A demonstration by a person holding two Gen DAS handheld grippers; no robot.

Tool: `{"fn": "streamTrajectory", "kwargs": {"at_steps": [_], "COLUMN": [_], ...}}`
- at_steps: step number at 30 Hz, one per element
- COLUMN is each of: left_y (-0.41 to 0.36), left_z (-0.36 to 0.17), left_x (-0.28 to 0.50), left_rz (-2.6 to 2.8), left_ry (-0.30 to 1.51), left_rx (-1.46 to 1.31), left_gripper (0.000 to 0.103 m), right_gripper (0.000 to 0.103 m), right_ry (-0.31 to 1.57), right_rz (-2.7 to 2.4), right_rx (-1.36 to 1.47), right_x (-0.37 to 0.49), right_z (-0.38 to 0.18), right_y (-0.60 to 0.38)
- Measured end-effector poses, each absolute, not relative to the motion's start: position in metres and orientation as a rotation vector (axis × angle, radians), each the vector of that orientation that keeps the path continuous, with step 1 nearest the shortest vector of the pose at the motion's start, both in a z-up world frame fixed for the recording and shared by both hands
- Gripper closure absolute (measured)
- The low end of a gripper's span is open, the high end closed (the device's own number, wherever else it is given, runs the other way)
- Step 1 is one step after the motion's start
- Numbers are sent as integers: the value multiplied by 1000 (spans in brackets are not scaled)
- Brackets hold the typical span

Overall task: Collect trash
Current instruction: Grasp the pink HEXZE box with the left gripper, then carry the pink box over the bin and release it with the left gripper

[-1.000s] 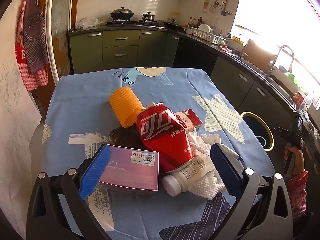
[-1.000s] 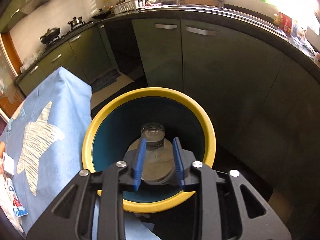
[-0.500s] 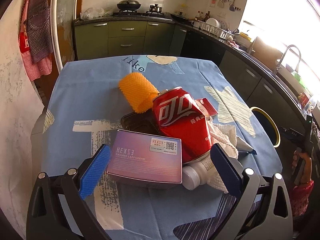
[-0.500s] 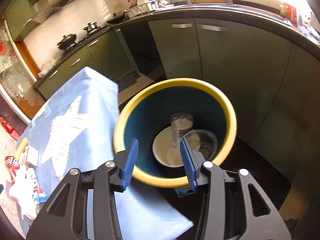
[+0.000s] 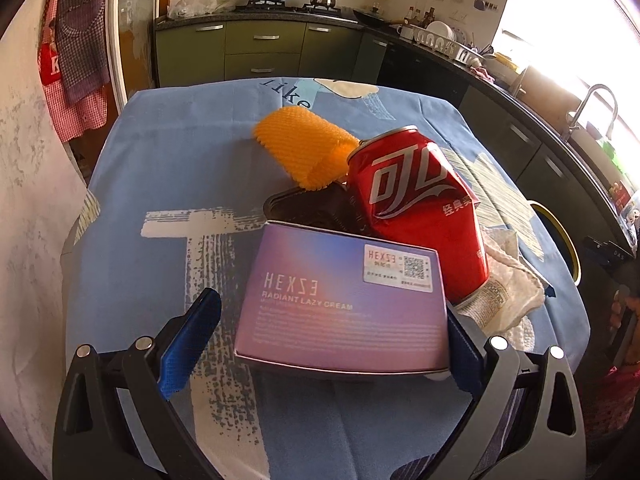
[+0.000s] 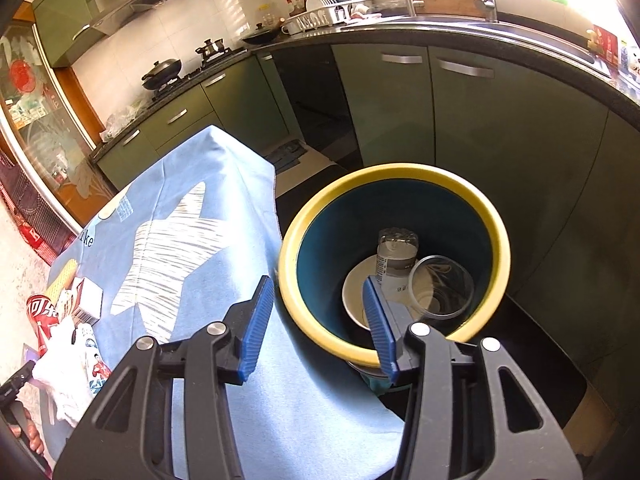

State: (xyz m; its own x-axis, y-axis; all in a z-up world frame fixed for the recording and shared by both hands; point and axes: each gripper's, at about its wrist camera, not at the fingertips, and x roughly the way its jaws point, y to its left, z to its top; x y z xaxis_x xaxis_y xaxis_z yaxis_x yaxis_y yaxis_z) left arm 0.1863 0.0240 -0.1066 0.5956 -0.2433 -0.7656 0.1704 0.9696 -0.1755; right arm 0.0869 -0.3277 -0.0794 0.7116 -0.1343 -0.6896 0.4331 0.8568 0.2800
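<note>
In the left wrist view, the left gripper (image 5: 328, 344) stands spread wide around a purple box (image 5: 344, 300) on the blue tablecloth (image 5: 172, 168), pads not pressing it; a crushed red can (image 5: 416, 208) leans behind. In the right wrist view, the right gripper (image 6: 316, 324) hangs empty, its jaws opening, over the yellow-rimmed bin (image 6: 496, 232), where a plastic bottle (image 6: 394, 258) lies inside.

Home kitchen: stove (image 5: 292, 4), sink (image 6: 520, 26), cabinets (image 5: 262, 50).

Purple box (image 5: 344, 300): "HEXZE", below it "RADIANT LAZY CREAM"; white sticker repeats "HEXZE" beside a QR code. Blue tablecloth (image 5: 192, 168): "like" at far edge. Red can (image 5: 420, 208): white Chinese characters.
</note>
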Motion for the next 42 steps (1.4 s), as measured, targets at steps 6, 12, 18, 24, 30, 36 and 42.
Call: {"fn": "streamTrajectory", "kwargs": {"at_steps": [6, 12, 18, 24, 30, 36, 42], "left_y": [25, 35, 35, -9, -93, -216, -350], "left_z": [-111, -105, -77, -31, 10, 29, 11], "left_x": [184, 177, 163, 158, 168, 186, 210], "left_rz": [-267, -256, -259, -393, -603, -830, -998], "left_ry": [874, 855, 815, 800, 776, 794, 885], "left_rx": [-89, -107, -89, -34, 30, 103, 168], "left_gripper": [24, 25, 25, 25, 25, 25, 25], "right_gripper": [58, 58, 58, 57, 57, 57, 57], "right_ry": [727, 721, 707, 676, 633, 580, 547], "right_rz": [-318, -308, -330, -391, -444, -511, -550], "right_rx": [453, 452, 456, 472, 509, 542, 586], "right_x": [89, 87, 81, 60, 34, 2, -23], "right_z": [-82, -80, -77, -76, -79, -83, -91], "right_y": [-328, -326, -332, -347, -371, -398, -420]}}
